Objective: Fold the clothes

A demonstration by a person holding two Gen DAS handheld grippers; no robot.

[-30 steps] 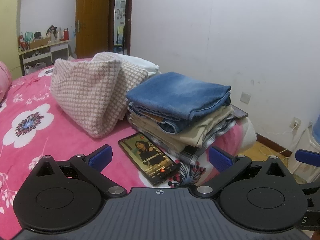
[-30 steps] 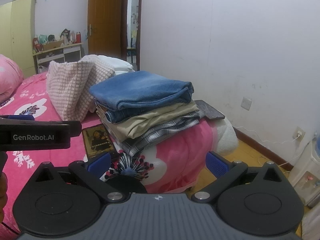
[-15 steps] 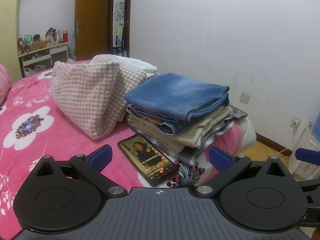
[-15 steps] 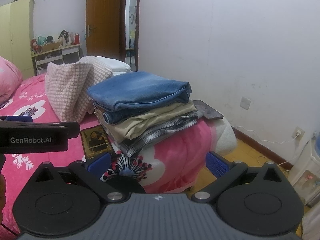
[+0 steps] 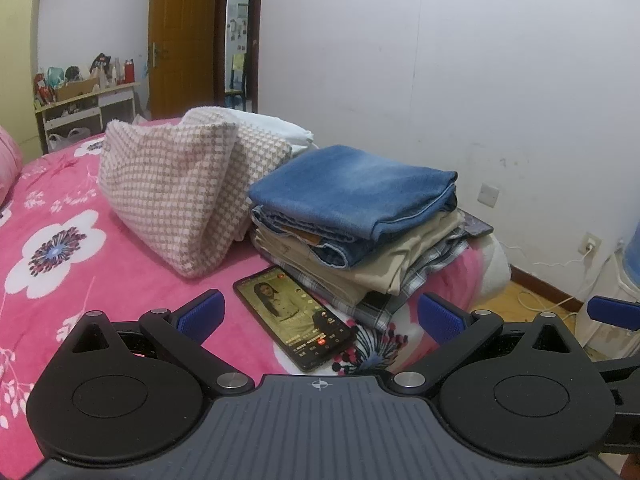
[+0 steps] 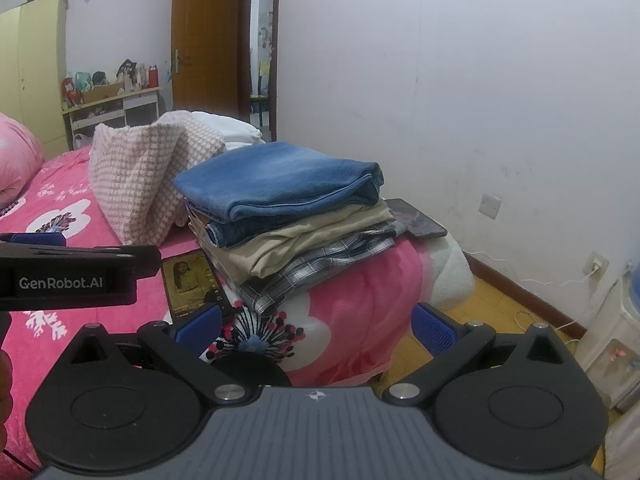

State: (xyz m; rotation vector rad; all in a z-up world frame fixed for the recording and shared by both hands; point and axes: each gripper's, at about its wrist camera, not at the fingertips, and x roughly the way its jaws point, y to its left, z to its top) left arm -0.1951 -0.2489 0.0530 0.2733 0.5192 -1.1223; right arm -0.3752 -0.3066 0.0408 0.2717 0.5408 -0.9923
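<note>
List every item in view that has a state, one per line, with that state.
left gripper: open, holding nothing
right gripper: open, holding nothing
blue jeans: folded, top of the stack
beige garment: folded, under the jeans
plaid shirt: folded, bottom of the stack
checkered blanket: unfolded, heaped beside the stack
phone: screen lit, lying flat on the bedspread
door: open

I am seeing matt blue denim jeans (image 5: 352,188) topping the stack, over smooth khaki cloth (image 5: 380,264) and thin plaid fabric (image 6: 316,272). A nubby checked knit (image 5: 180,188) is slumping beside them on the fleecy pink blanket (image 5: 80,264). The phone (image 5: 294,316) is showing glossy glass; the door (image 6: 204,40) is gleaming varnished wood.
</note>
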